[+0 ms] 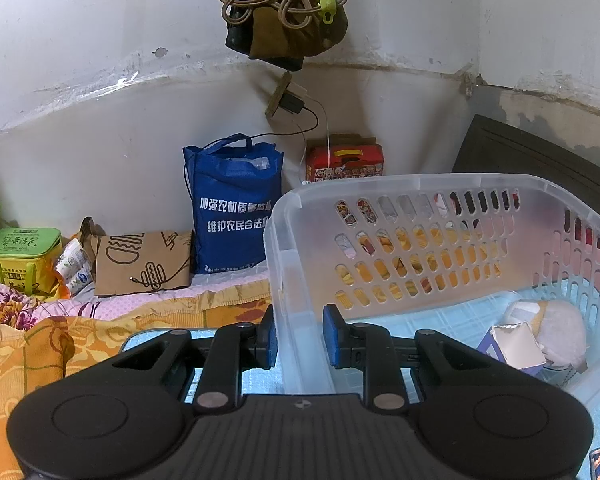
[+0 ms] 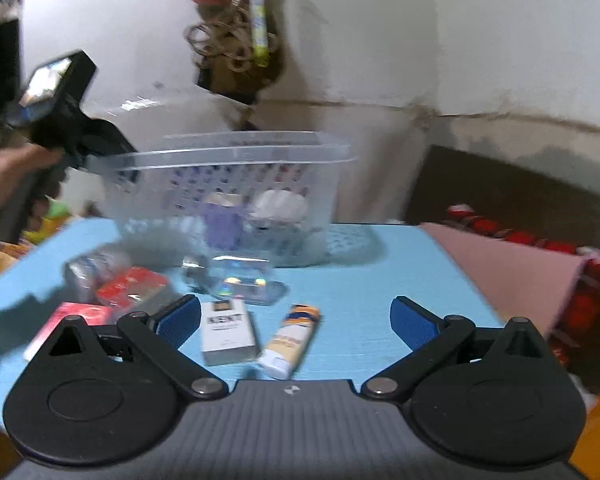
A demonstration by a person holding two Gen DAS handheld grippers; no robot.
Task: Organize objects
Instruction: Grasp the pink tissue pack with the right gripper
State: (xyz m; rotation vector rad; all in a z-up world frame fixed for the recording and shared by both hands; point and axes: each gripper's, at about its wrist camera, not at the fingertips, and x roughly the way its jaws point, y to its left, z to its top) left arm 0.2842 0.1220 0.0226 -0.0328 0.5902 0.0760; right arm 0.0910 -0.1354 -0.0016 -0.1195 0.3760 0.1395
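A clear plastic basket (image 1: 440, 196) stands on the light blue table (image 2: 360, 292); it also shows in the right wrist view (image 2: 236, 160). My left gripper (image 1: 299, 338) is shut on the basket's near wall, one pad on each side. Inside lie a torn purple carton (image 1: 514, 346) and a white pouch (image 1: 556, 324). My right gripper (image 2: 296, 320) is open and empty, low over the table. Between its fingers lie a grey KENT box (image 2: 228, 332) and a white and yellow tube (image 2: 290, 340). The left gripper (image 2: 72, 120) shows at the basket's left rim.
A red packet (image 2: 134, 286), a pink box (image 2: 74, 322), a clear case (image 2: 240, 278) and a wrapped item (image 2: 96, 266) lie on the table's left. A blue bag (image 1: 234, 208), a brown paper bag (image 1: 144, 264), a green box (image 1: 22, 256) and a red box (image 1: 344, 160) stand by the wall.
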